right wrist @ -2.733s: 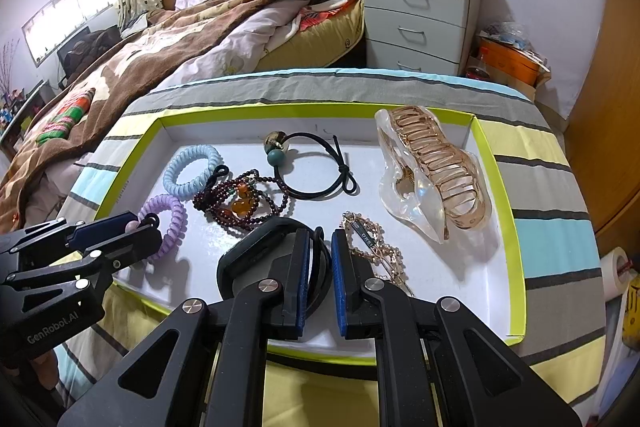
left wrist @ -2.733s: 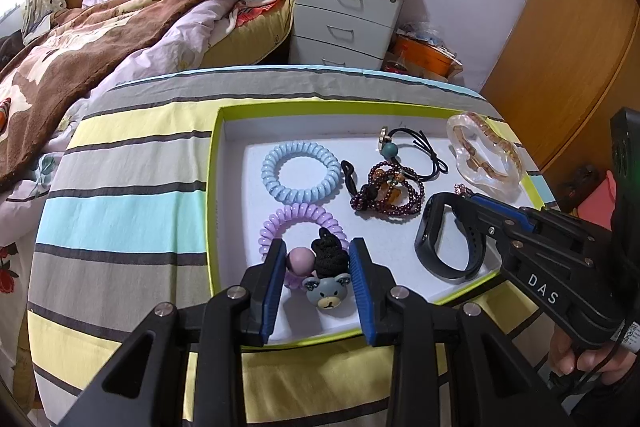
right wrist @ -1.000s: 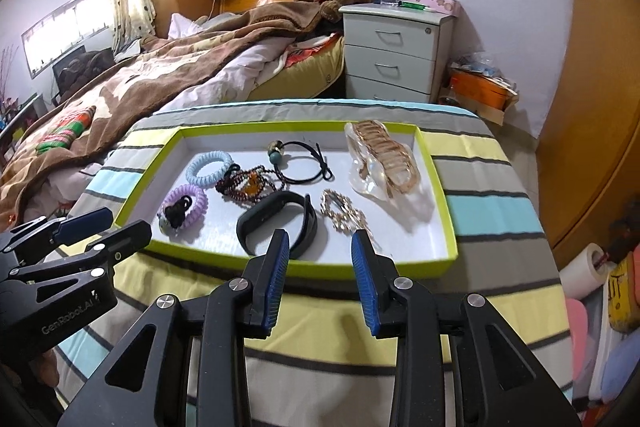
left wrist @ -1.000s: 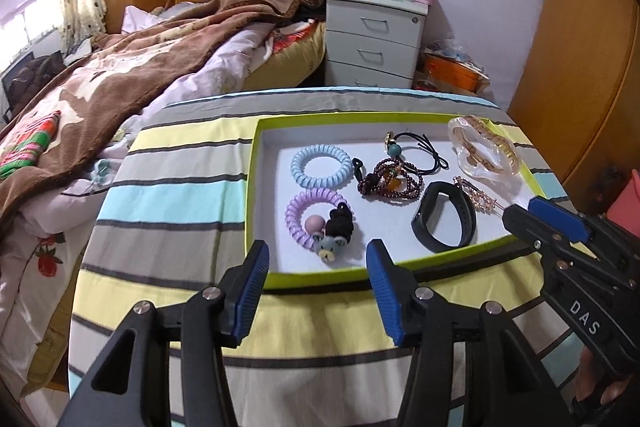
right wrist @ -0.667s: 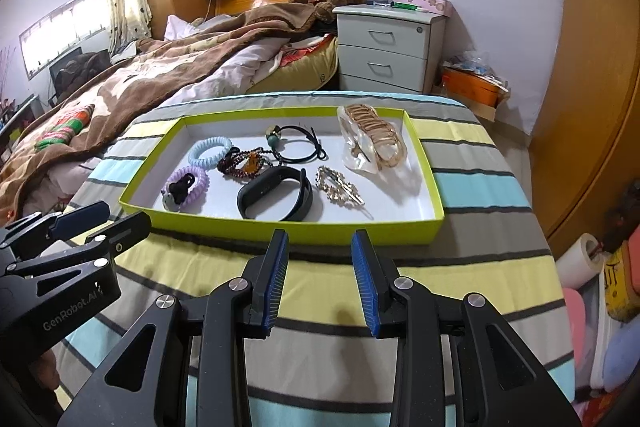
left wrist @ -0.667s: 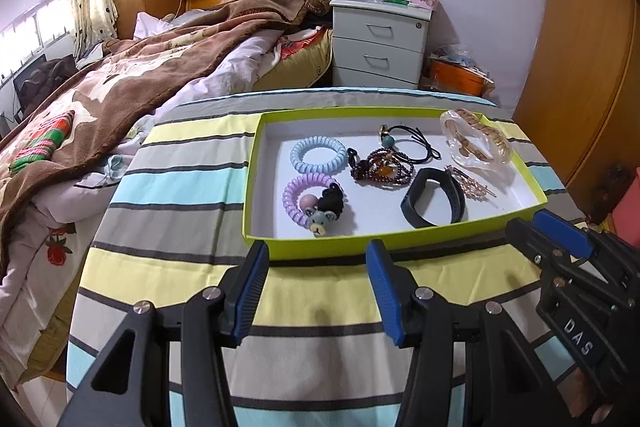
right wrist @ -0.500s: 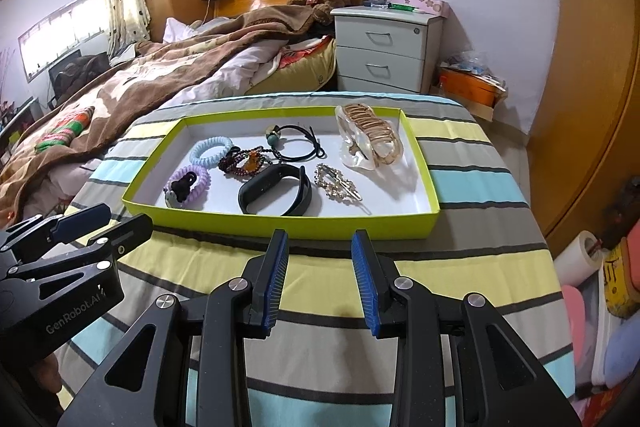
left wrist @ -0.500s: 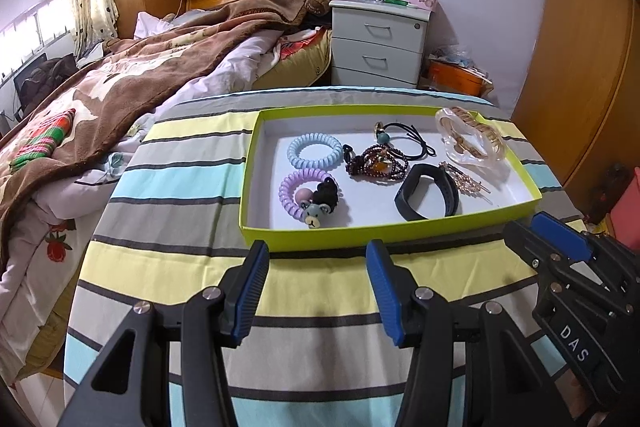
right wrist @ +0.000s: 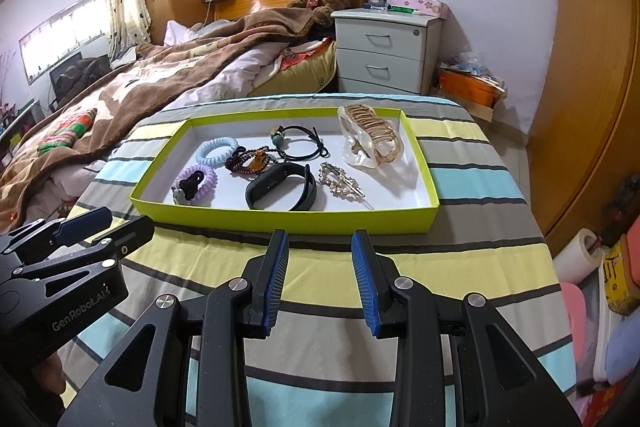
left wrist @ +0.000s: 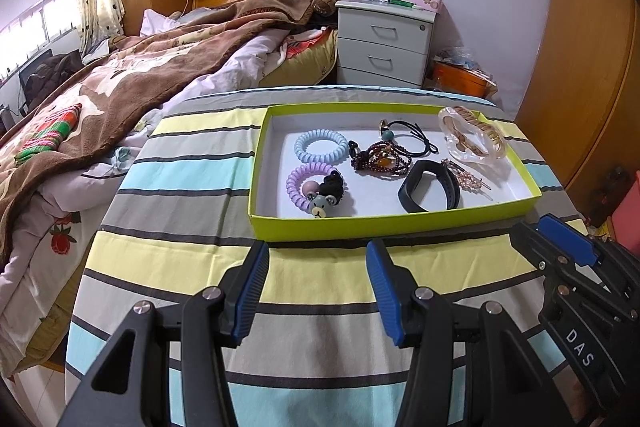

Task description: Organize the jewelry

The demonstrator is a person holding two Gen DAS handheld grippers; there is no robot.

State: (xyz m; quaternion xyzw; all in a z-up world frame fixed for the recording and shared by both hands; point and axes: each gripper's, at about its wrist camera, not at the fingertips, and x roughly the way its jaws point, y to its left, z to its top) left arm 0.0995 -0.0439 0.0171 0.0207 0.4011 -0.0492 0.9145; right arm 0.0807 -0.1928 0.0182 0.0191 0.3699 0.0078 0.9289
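In the lime-green tray lie all the pieces of jewelry: the black wristband near the front wall, with the gold rhinestone hair clip just beside it on the right and the dark beaded bracelet behind it; the lilac coil hair tie with its bear-charm tie resting on it sits at the front left, the blue coil hair tie behind that, the black elastic with a teal bead toward the back, and the clear claw clip in the far right corner. The tray's long axis runs left to right across the striped tabletop, and it lies straight ahead of both tools, its front wall between them and the jewelry. The left tool hangs above the cloth short of the tray, nearest the lilac tie and bear charm; its jaws stand wide apart, holding and touching nothing. The right tool hangs likewise in front of the tray, nearest the wristband and hair clip, jaws parted and empty. Everything appears already gathered in the tray, so the task looks close to done; any further pick would mean reaching forward over the front wall.
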